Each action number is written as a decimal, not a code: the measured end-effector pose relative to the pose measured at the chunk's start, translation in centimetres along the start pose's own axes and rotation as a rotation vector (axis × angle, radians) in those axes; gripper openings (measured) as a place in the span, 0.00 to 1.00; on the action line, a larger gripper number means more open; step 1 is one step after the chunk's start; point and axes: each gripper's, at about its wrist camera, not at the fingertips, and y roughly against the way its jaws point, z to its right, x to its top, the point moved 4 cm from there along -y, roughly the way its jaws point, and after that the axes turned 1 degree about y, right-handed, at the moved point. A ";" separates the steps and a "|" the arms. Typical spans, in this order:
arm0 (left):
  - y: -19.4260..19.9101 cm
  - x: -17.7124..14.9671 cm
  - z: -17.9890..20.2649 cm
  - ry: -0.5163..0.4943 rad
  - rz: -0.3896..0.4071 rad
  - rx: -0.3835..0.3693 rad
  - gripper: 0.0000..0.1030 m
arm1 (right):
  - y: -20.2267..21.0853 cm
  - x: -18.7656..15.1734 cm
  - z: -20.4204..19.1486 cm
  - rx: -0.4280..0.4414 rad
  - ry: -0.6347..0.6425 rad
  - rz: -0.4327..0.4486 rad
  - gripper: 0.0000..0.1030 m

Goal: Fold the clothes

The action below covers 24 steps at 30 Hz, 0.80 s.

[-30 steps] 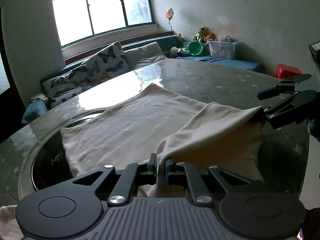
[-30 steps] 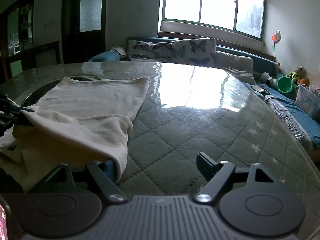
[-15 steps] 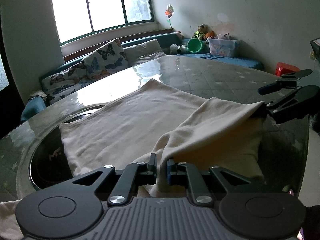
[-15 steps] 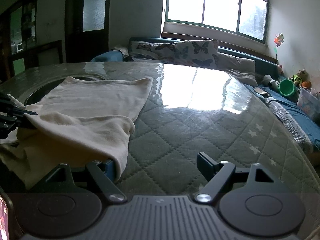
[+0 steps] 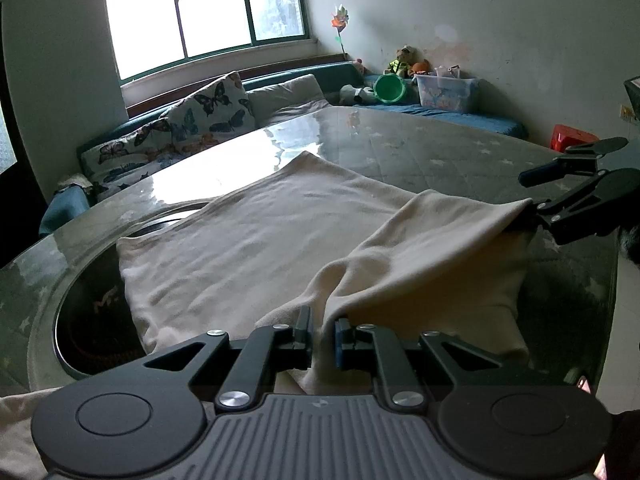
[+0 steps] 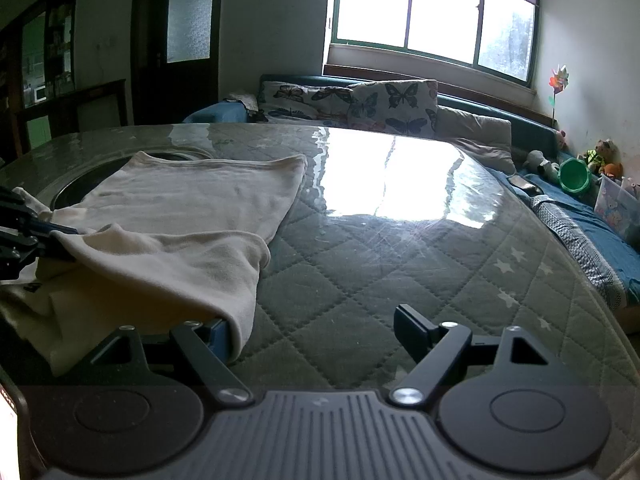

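Glossy quilted grey tabletop (image 6: 400,264) carries cream knit garment (image 5: 256,240), near edge lifted. Left gripper (image 5: 322,338) pinches hem, jaws narrow. Right gripper (image 6: 312,332) jaws wide, cloth draped over one finger, ungripped. Mid-fold; next likely carry lifted edge across to far hem, level.

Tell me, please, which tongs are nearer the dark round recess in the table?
Left. The left tongs pinch the cloth right beside the recess; the right tongs stand across the cloth from it.
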 end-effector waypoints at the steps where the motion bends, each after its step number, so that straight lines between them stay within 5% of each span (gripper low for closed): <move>1: 0.0 0.0 0.0 0.001 -0.001 0.000 0.14 | 0.0 0.0 0.0 0.000 0.001 0.000 0.80; 24: 0.2 -0.4 -0.7 0.013 -0.003 0.000 0.26 | 0.8 -0.1 -0.2 0.002 0.015 -0.008 0.81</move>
